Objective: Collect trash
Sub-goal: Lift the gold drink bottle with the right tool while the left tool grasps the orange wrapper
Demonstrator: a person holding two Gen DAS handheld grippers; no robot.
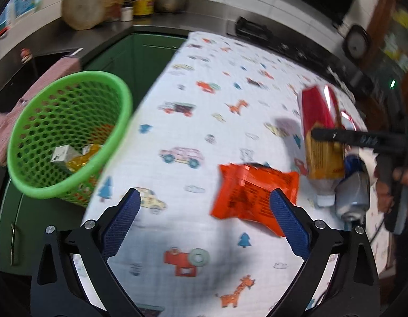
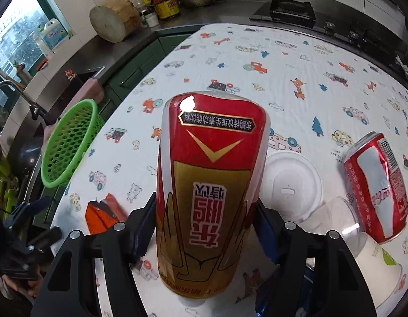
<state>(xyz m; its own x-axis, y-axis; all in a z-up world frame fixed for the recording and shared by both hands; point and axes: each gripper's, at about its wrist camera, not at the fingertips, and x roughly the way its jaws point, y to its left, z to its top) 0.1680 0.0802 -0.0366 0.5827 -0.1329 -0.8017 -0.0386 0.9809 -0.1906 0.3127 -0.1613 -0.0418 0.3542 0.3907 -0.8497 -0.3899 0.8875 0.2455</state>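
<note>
Several pieces of trash already lie at the bottom of the green mesh basket (image 1: 69, 137): a small white carton and some crumpled yellow-orange wrapping show through its open mouth in the left wrist view. The basket sits at the left edge of the table, tipped so that its opening faces the camera, partly over the side of the cartoon-print tablecloth (image 1: 204, 121).

The right gripper (image 2: 204, 227) is clamped on a red and gold drink can (image 2: 209, 190), one pad pressed on each side of its lower half; the can is held above the cloth and is not yet in the basket. The left gripper (image 1: 204, 227) is spread wide and holds nothing, hovering over the cloth with the orange snack wrapper (image 1: 254, 195) lying flat just beyond its right finger.

Judging by what is spread out, the job looks roughly midway. Still on the table are the orange wrapper, a dented red cola can (image 2: 378, 190) on its side at the right, a white plastic lid (image 2: 291, 185) behind the held can, and a clear plastic cup (image 2: 343, 222) beside the cola can. A blue and silver item near the right gripper in the left wrist view is too blurred to name.
</note>
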